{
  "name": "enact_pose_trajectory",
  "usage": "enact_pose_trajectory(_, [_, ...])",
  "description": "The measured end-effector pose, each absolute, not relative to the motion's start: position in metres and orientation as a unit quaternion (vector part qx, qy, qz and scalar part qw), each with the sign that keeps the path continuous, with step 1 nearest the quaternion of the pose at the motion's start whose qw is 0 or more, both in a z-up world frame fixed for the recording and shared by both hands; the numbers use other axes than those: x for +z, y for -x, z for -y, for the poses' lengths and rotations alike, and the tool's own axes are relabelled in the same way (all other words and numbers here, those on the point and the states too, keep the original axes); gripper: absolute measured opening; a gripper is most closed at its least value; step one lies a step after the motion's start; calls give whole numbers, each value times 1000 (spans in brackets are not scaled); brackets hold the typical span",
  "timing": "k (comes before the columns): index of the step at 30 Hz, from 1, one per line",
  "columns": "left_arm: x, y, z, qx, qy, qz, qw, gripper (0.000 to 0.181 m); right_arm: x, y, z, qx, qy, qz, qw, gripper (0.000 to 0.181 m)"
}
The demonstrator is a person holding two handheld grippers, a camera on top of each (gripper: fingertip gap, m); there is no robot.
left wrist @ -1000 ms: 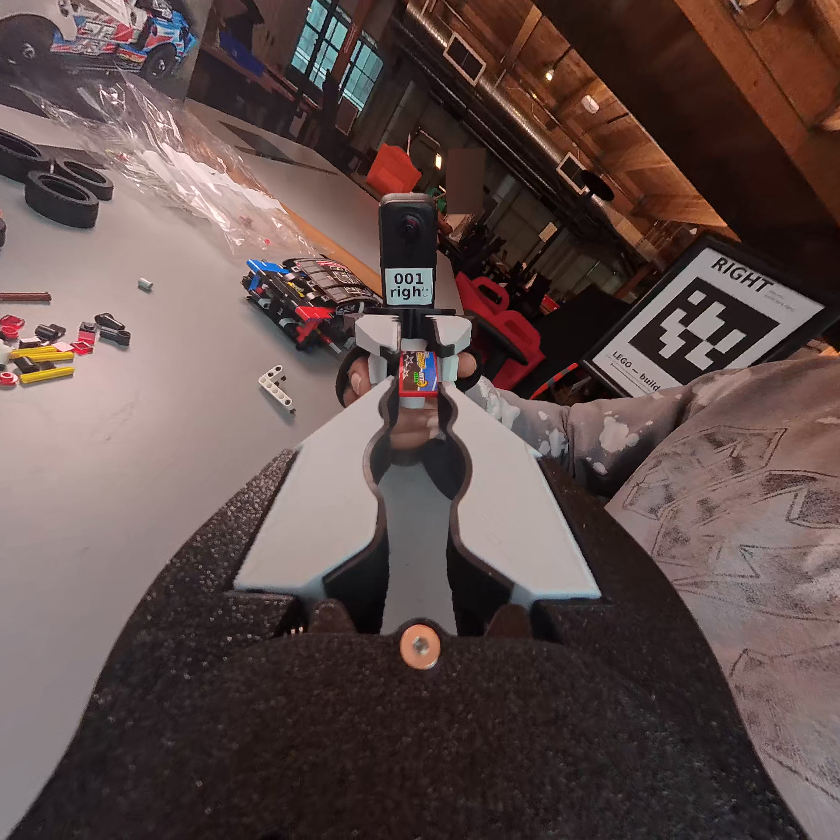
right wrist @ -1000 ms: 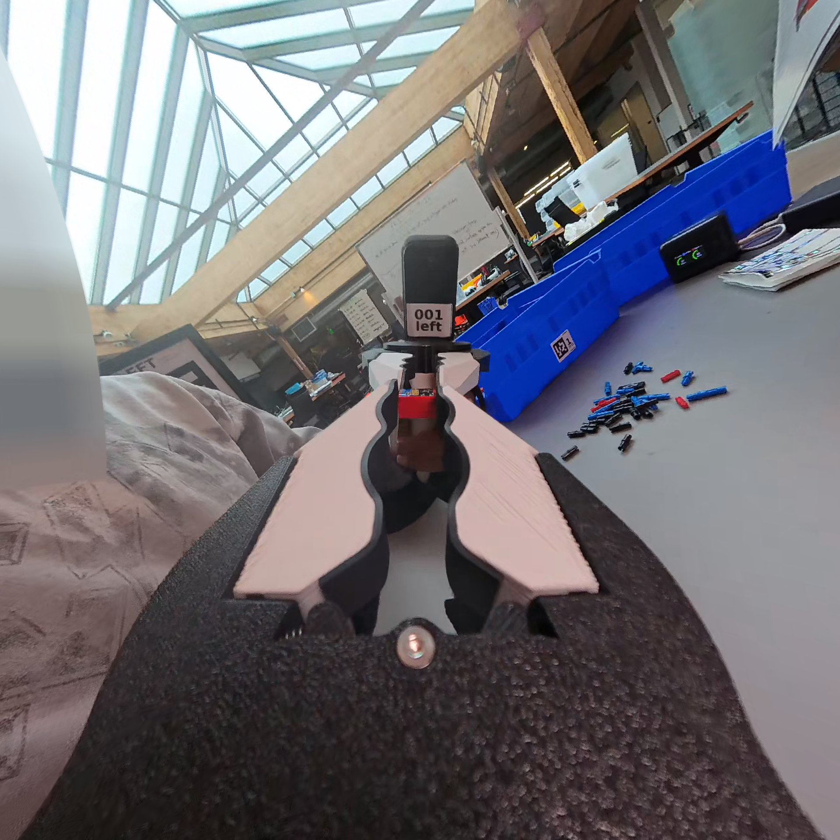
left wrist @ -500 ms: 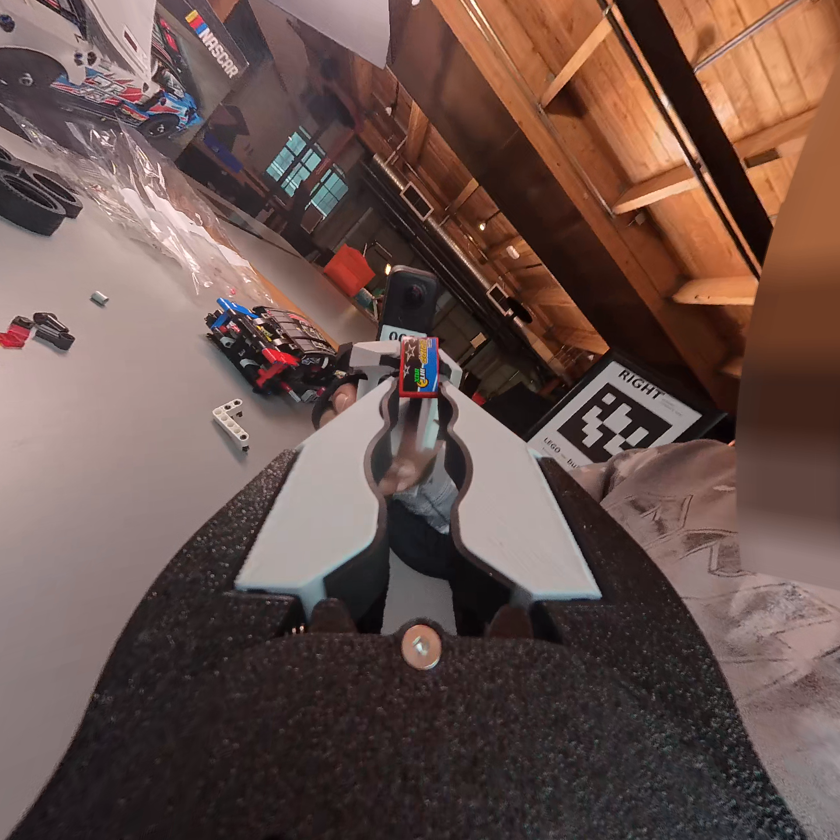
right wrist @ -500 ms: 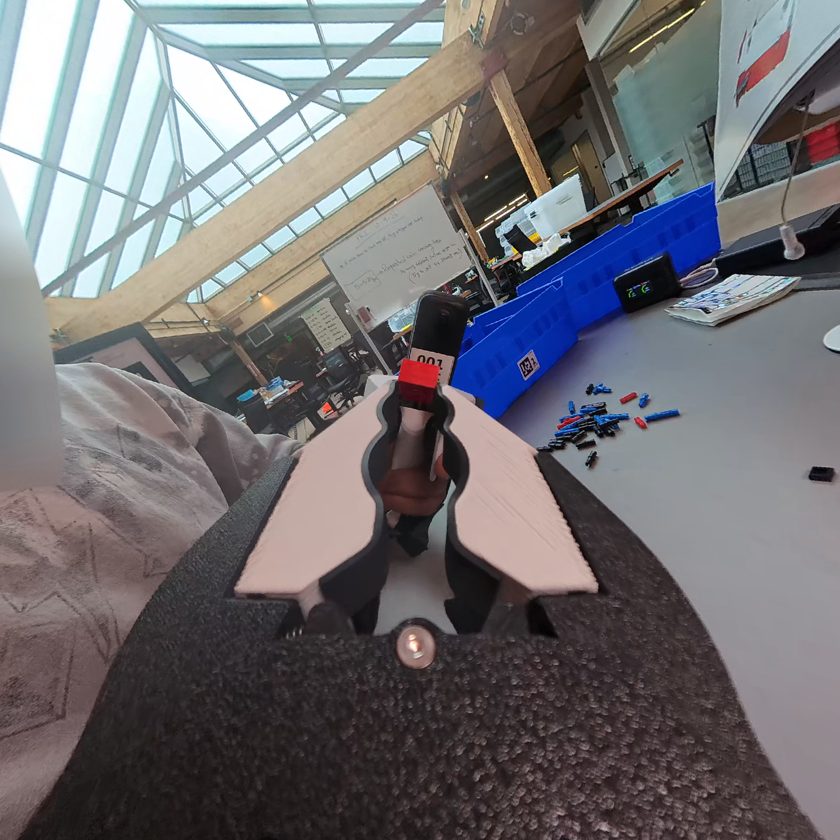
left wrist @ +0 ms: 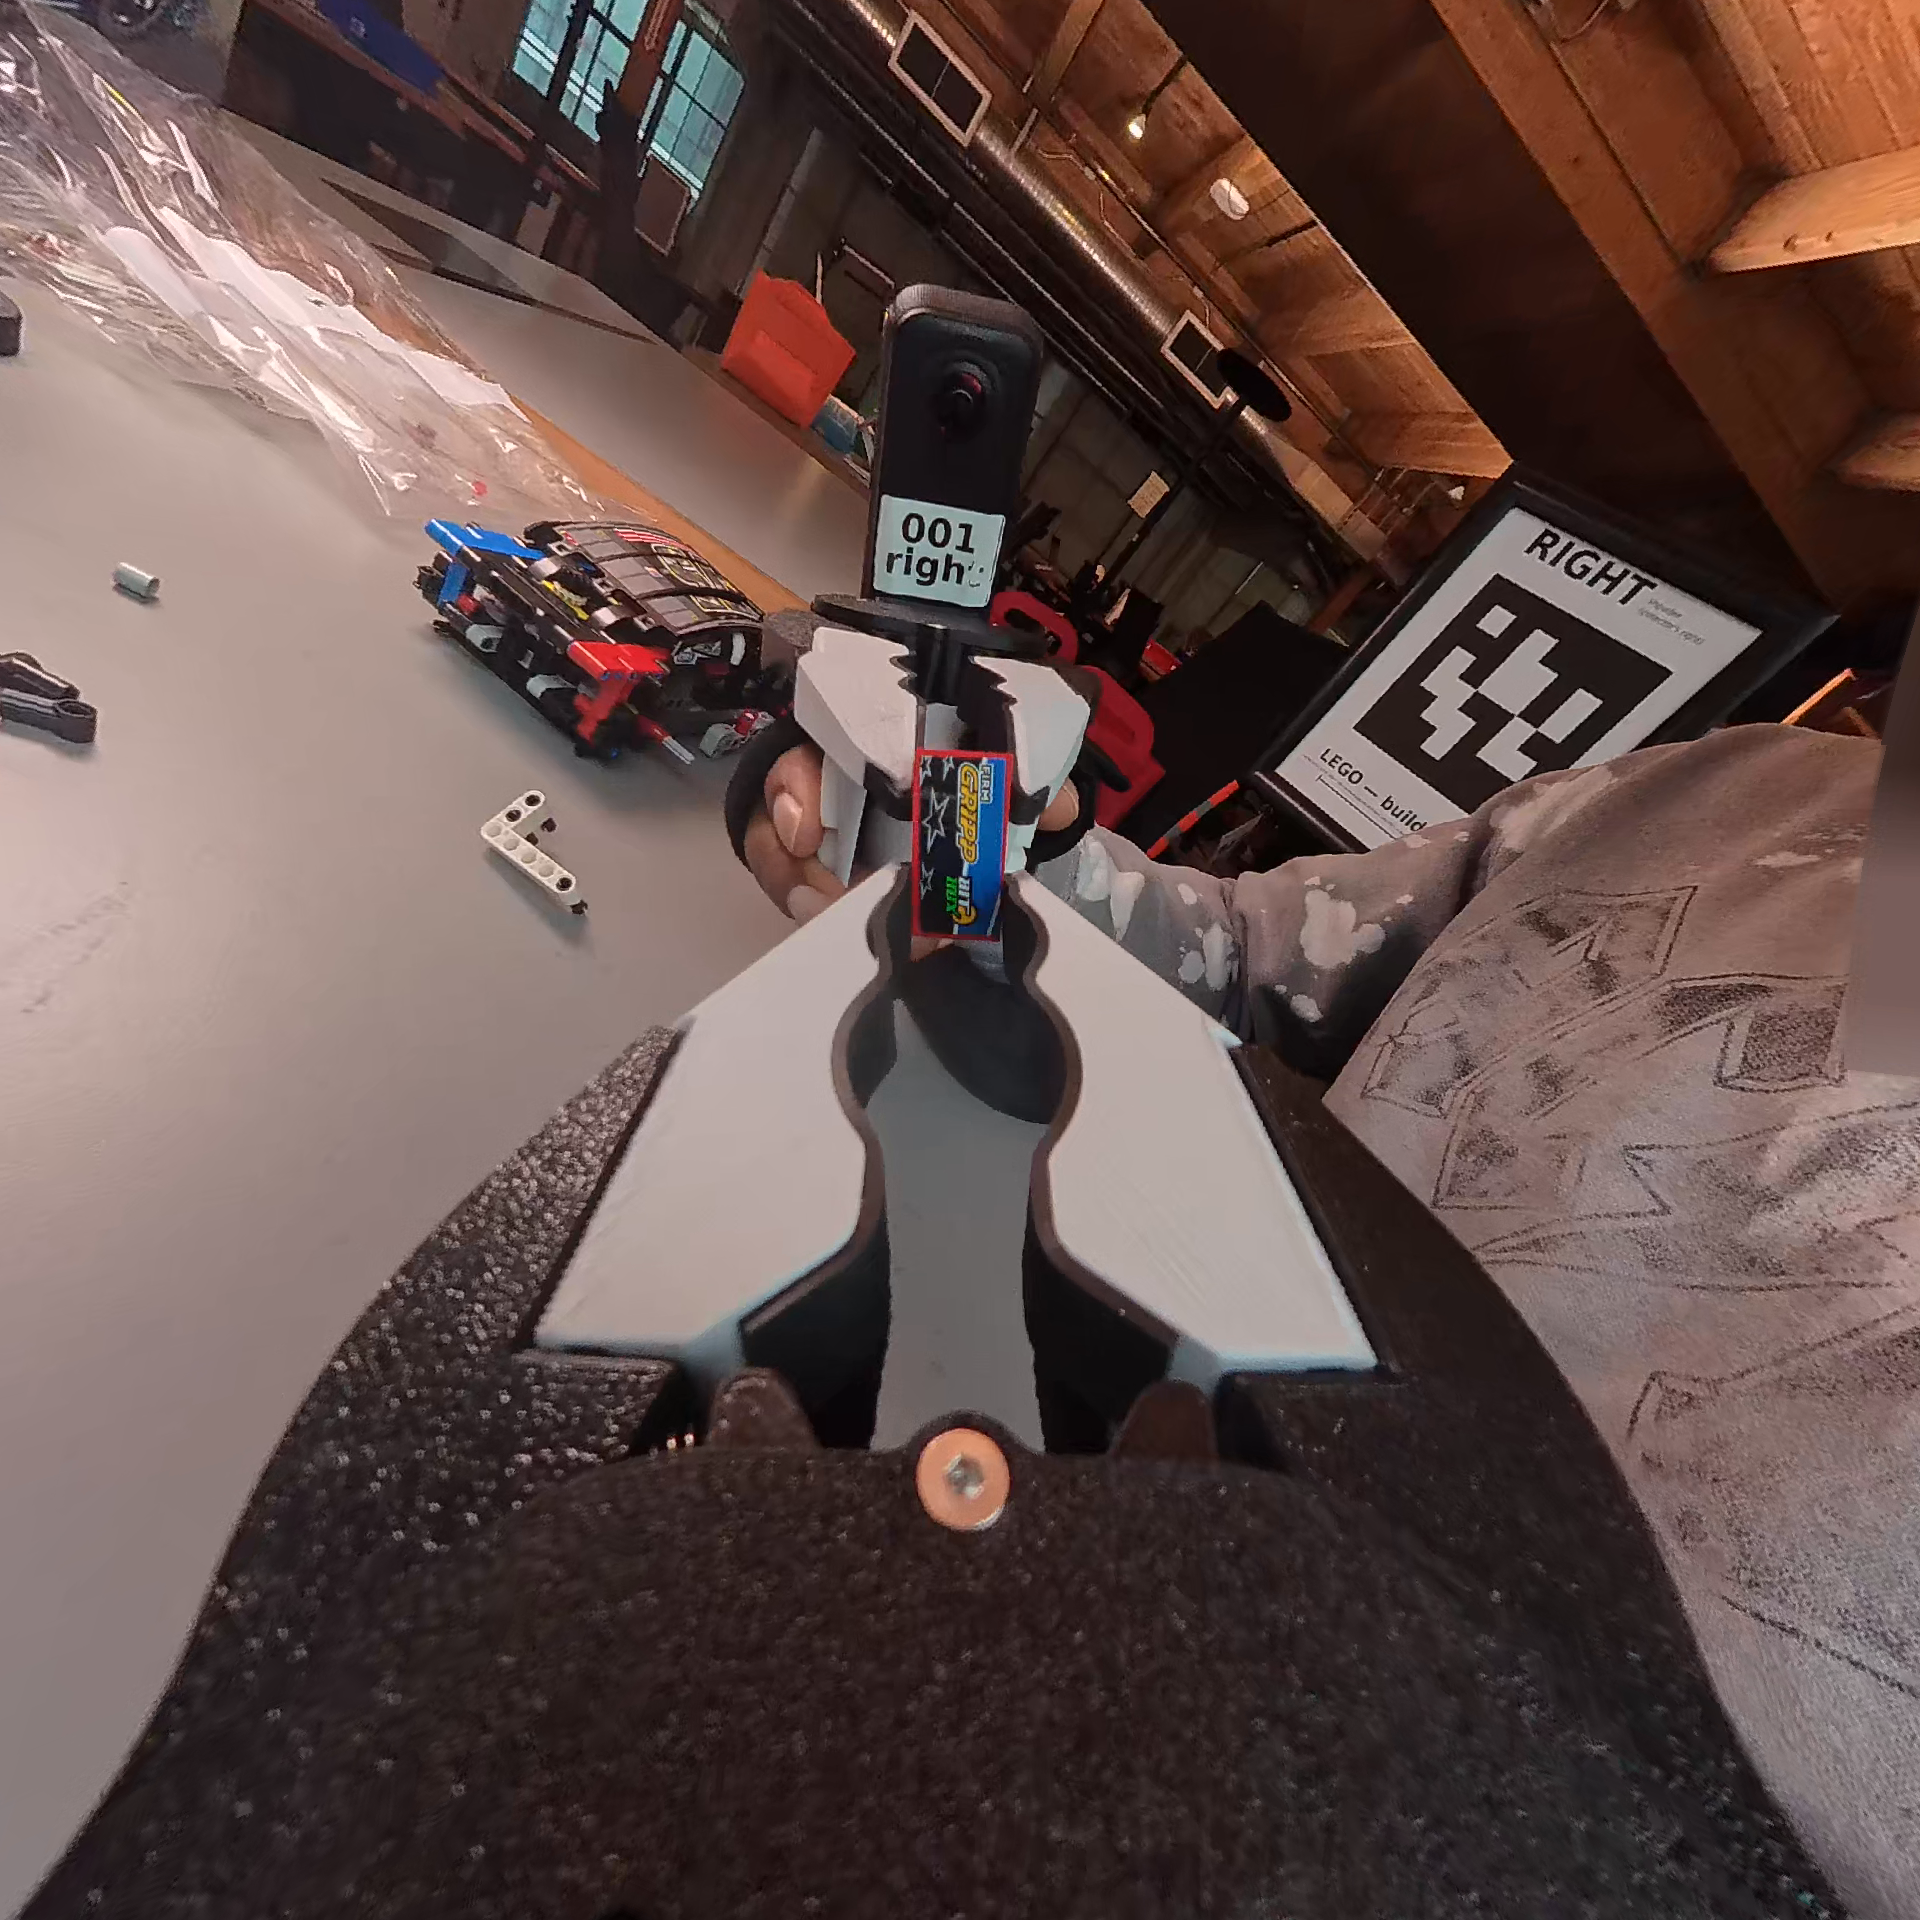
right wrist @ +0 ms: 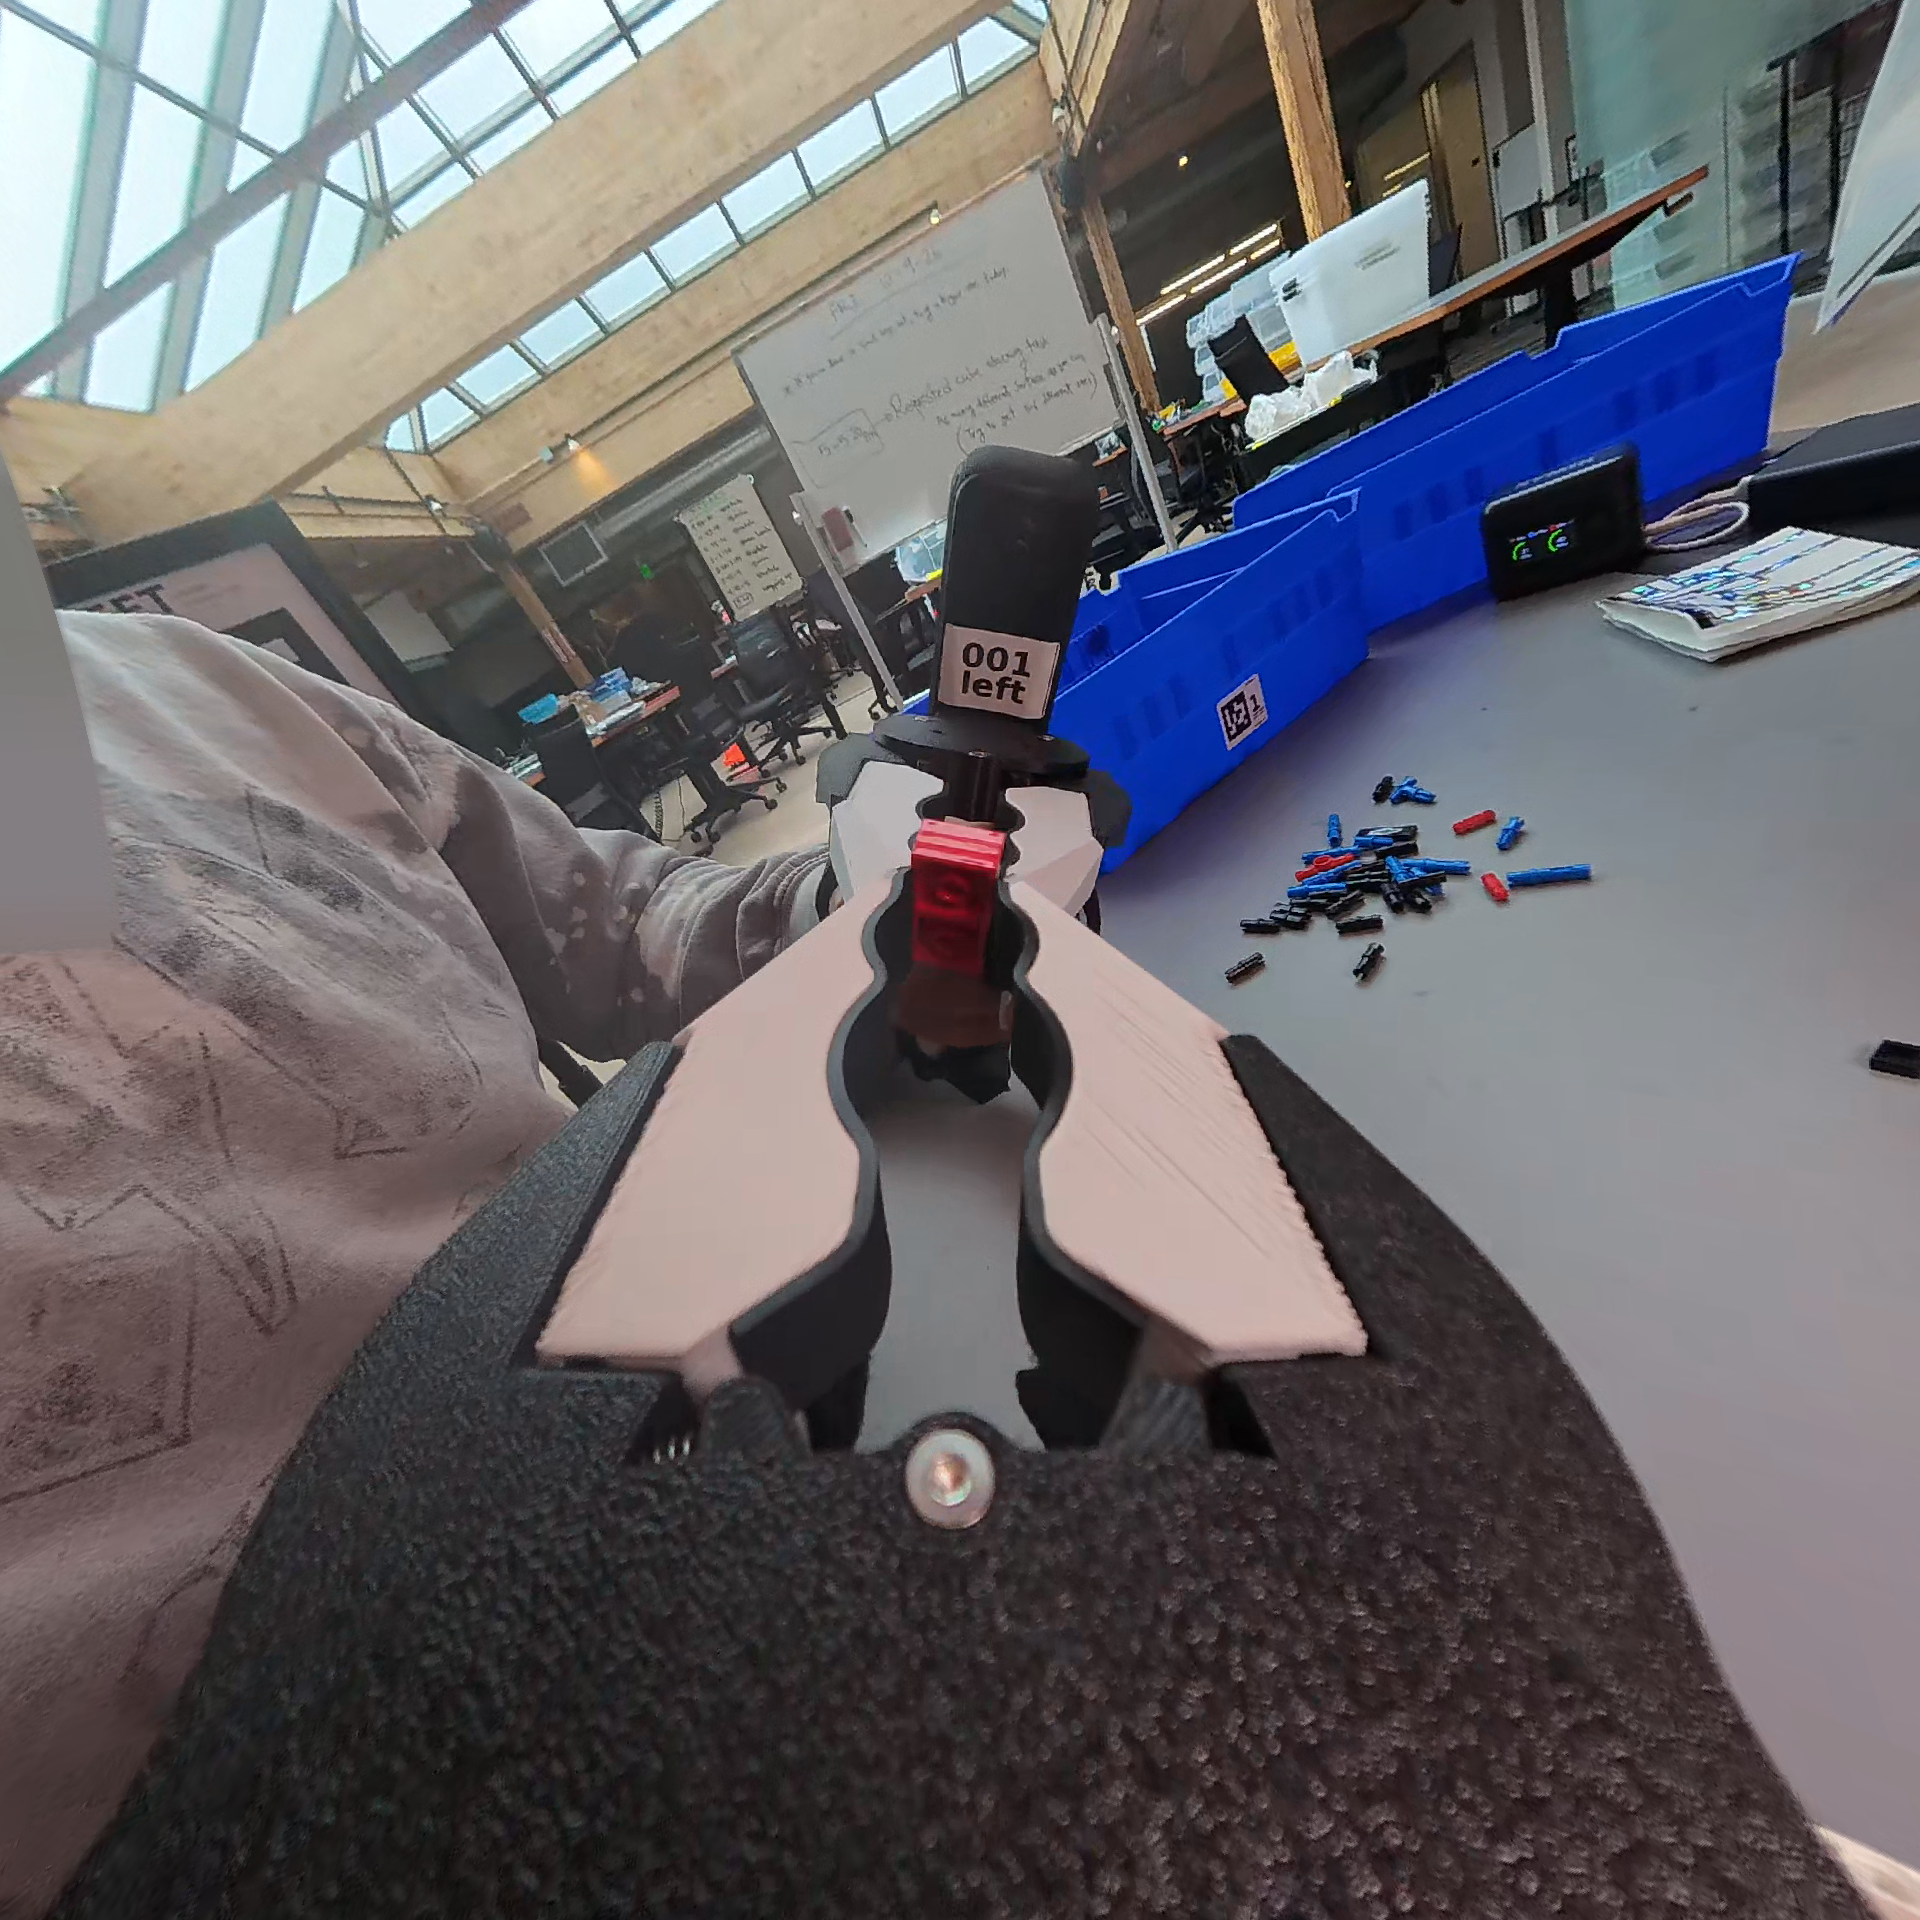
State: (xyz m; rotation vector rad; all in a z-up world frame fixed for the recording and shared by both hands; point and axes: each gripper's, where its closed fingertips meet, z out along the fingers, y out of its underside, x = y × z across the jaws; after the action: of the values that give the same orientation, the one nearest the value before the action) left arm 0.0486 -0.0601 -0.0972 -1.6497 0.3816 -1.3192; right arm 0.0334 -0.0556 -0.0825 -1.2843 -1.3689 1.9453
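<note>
My left gripper (left wrist: 956,920) is shut on a small red tile with a blue sticker (left wrist: 958,831), held upright at its tips above the grey table (left wrist: 260,1039). The right gripper (left wrist: 940,727) faces it tip to tip, with a hand around its handle. In the right wrist view my right gripper (right wrist: 951,925) is shut on a red studded brick (right wrist: 954,888). The left gripper (right wrist: 961,821) is right behind the brick. The two held pieces meet between the tips. I cannot tell whether they are joined.
A partly built toy car (left wrist: 592,623), a white L-shaped beam (left wrist: 530,847), clear plastic bags (left wrist: 208,281) and black parts (left wrist: 47,696) lie on the left. Blue bins (right wrist: 1351,613), a pile of small pins (right wrist: 1382,873), a booklet (right wrist: 1766,603) and a black device (right wrist: 1558,535) are on the right. Less than 4 cm separates the two grippers' tips. Both grippers' tips are roughly 25 cm from the partly built toy car (left wrist: 592,623).
Half a second ago both grippers were tilted up towards the ceiling. Now they are back down, level and tip to tip. Both stay shut on their pieces.
</note>
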Motion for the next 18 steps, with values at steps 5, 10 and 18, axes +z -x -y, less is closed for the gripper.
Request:
enact_pose_trajectory(5, [-99,-48,58,-518,683,-163,489,14,-82,-30,57,693,462,499,238,22])
enact_pose_trajectory(10, [-96,-45,55,-493,684,-157,514,13,-82,-29,54,689,468,494,248,16])
enact_pose_trajectory(18, [-85,-42,55,-481,673,-147,542,12,-78,-35,55,687,454,516,234,16])
